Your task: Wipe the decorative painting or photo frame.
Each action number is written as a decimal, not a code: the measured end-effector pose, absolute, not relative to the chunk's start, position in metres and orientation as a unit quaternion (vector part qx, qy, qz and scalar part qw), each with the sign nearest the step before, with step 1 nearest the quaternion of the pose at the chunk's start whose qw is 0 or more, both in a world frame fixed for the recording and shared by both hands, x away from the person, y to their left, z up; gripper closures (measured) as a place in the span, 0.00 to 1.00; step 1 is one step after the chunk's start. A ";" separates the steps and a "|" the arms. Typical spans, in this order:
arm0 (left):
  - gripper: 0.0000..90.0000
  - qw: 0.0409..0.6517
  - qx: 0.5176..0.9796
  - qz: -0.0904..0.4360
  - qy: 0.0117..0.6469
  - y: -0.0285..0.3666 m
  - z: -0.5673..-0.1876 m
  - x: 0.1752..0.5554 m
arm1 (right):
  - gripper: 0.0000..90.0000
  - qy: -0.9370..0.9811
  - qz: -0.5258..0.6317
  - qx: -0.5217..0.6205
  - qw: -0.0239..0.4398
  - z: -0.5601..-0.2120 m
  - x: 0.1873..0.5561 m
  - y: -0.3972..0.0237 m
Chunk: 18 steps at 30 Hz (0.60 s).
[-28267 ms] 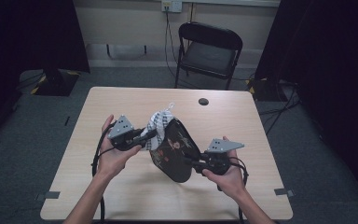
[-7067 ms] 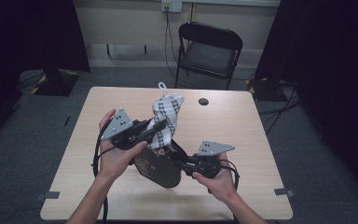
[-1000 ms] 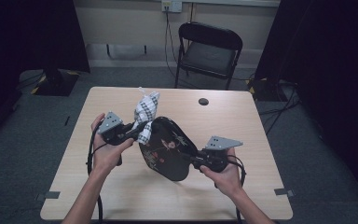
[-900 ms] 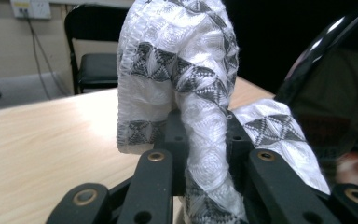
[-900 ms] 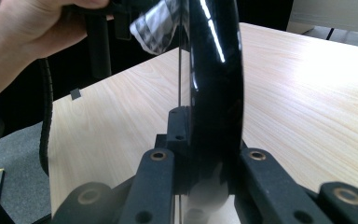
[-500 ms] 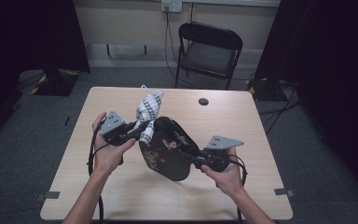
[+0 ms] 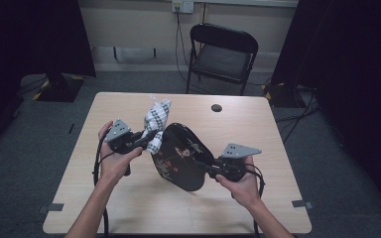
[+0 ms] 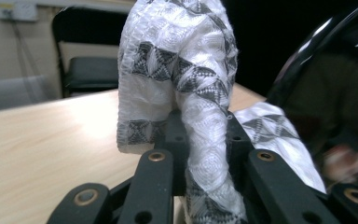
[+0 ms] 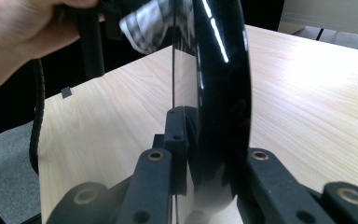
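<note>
The left tongs (image 8: 205, 154) are clamped on a fold of the patterned cloth (image 8: 182, 84), which bunches up out of the jaws and droops to the side: soft, light, with no shape of its own, so it likely goes wherever it is pushed. Its loose end touches the upper edge of the black plate (image 7: 181, 156) in the high view. The right tongs (image 9: 200, 154) are clamped on that plate's rim, jaws on either face, the plate (image 9: 221, 93) standing on edge and running away from the camera.

The plate looks glossy and rigid, with a printed design on its face. It is probably slippery under the jaws and breakable if it drops, so the rim grip wants to stay deep and firm. It is held tilted above the middle of the worktop (image 7: 129, 208), between the two hands.

Bare worktop lies all round, and a small dark disc (image 7: 217, 107) sits well apart near the far edge. A folding chair (image 7: 222, 52) stands beyond that edge.
</note>
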<state>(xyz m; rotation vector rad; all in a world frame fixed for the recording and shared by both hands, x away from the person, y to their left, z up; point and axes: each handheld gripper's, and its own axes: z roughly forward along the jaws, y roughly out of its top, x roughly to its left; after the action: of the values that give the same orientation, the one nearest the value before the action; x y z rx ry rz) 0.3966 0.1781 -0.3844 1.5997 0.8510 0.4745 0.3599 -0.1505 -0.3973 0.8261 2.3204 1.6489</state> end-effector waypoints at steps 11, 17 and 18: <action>0.86 0.541 0.708 0.222 0.396 0.184 -0.407 0.405 | 0.88 0.780 0.553 0.280 0.091 -0.397 0.360 -0.151; 0.86 0.587 0.684 0.199 0.384 0.181 -0.393 0.399 | 0.87 0.780 0.552 0.281 0.090 -0.397 0.361 -0.152; 0.86 0.591 0.683 0.199 0.380 0.180 -0.391 0.398 | 0.87 0.780 0.552 0.281 0.091 -0.397 0.361 -0.151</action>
<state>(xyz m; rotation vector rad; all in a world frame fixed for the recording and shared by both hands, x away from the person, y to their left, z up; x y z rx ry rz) 0.3978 0.1800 -0.3914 1.5897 0.8835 0.4626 0.3608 -0.1515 -0.3968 0.8350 2.3174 1.6397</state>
